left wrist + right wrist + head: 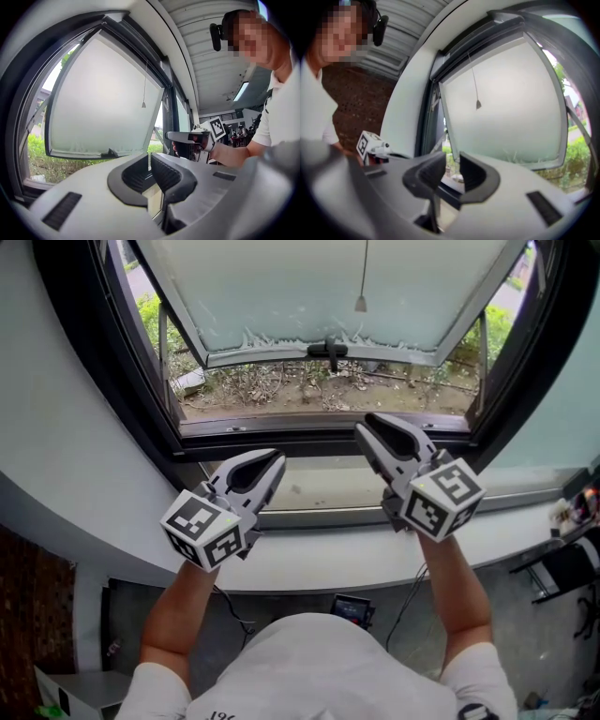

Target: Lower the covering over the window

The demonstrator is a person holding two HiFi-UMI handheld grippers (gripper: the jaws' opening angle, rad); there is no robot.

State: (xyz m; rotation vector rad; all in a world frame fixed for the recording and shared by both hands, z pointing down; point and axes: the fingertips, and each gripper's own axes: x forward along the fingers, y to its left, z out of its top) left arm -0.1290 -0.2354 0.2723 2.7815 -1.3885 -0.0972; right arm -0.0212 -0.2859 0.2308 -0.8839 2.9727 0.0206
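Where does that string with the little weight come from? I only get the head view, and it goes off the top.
Observer: In the left gripper view the cord runs up across the frosted pane to the dark window frame at the top.
Operator: Is a gripper holding it?
Observer: No. In the right gripper view, the right gripper has its jaws apart with nothing between them, and the pull hangs free higher up.
Operator: And the other one?
Observer: The left gripper has its jaws shut on nothing. The pull hangs above it in its own view.

Frosted glass pane [281, 287], matt dark frame [117, 362], smooth white sill [309, 563]
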